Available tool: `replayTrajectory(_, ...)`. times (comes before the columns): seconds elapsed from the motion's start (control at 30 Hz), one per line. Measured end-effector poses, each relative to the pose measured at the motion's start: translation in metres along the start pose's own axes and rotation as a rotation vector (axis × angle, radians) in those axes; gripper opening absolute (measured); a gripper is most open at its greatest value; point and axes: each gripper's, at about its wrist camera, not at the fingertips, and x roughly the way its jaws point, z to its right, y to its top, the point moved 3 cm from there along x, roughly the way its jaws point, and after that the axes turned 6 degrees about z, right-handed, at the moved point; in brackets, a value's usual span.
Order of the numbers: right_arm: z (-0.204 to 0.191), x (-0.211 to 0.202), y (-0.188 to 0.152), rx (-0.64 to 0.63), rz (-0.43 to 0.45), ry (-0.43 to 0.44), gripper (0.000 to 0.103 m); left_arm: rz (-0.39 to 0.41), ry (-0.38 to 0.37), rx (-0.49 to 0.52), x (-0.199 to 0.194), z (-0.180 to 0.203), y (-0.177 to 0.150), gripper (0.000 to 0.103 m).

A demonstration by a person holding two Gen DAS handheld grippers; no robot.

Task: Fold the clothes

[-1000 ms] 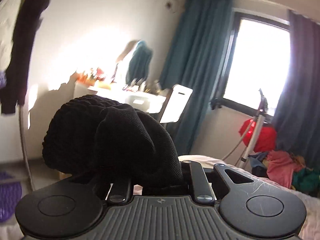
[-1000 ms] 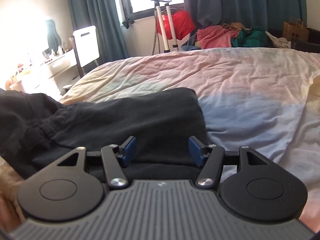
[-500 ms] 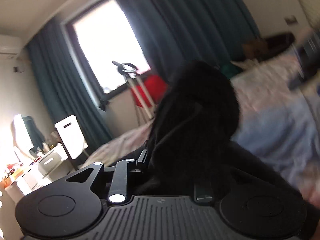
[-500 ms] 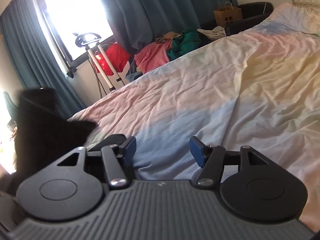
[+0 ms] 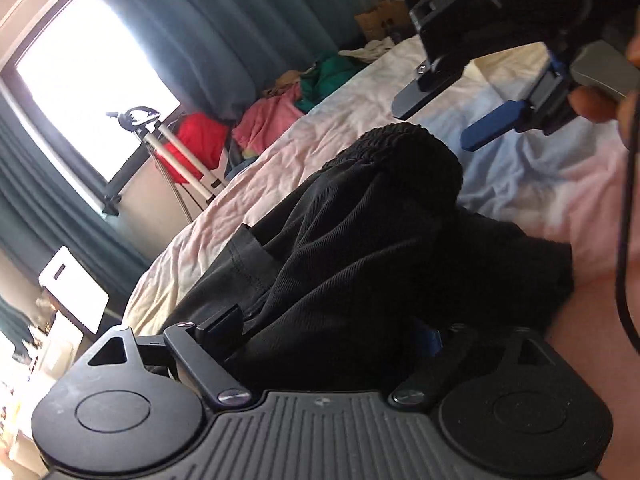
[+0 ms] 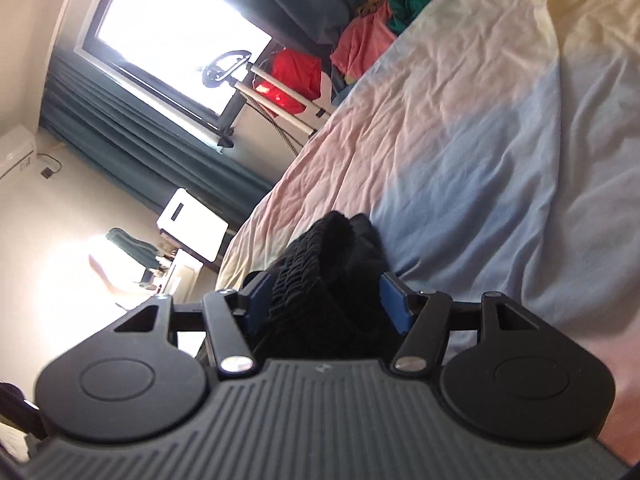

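Note:
A black garment with a ribbed waistband (image 5: 360,240) lies bunched on the bed. My left gripper (image 5: 328,336) has its jaws apart with a thick fold of this black cloth filling the gap between them. In the right wrist view the black garment (image 6: 328,280) sits between the blue pads (image 6: 394,306) of my right gripper (image 6: 324,300), whose jaws stand wide around the cloth. The right gripper also shows in the left wrist view (image 5: 492,92), hovering above the waistband with its blue fingers (image 5: 494,126) apart.
The bed sheet (image 6: 480,140) is pastel pink, blue and yellow and wrinkled. A pile of pink and green clothes (image 5: 296,96) lies by the teal curtains. A garment steamer stand (image 5: 168,140) and a red bag stand under the window. A white chair (image 6: 192,224) stands at the desk.
Both cameras have tilted and swung. The left gripper has brought the black cloth down onto the bed. The right gripper, empty before, now straddles the waistband.

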Motion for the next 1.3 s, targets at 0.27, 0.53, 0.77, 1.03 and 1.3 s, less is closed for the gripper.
replayTrajectory(0.27, 0.008, 0.019, -0.027, 0.169, -0.155, 0.063, 0.075, 0.028, -0.016, 0.055, -0.022, -0.033, -0.068, 0.072)
replayTrajectory(0.53, -0.007, 0.040, -0.041, 0.155, -0.176, 0.081, 0.085, -0.054, -0.251, -0.100, -0.016, -0.047, -0.112, 0.072)
replayTrajectory(0.77, -0.033, 0.061, -0.043, -0.052, -0.078, -0.040, 0.073, 0.016, -0.288, -0.241, -0.018, -0.072, -0.127, 0.073)
replayTrajectory(1.03, -0.070, 0.014, -0.022, -0.180, 0.056, 0.059, 0.048, 0.110, -0.298, -0.278, -0.053, -0.072, -0.132, 0.078)
replayTrajectory(1.3, -0.008, 0.016, -0.033, -0.090, -0.074, -0.107, 0.058, 0.035, -0.326, -0.231, -0.056, -0.046, -0.126, 0.078)
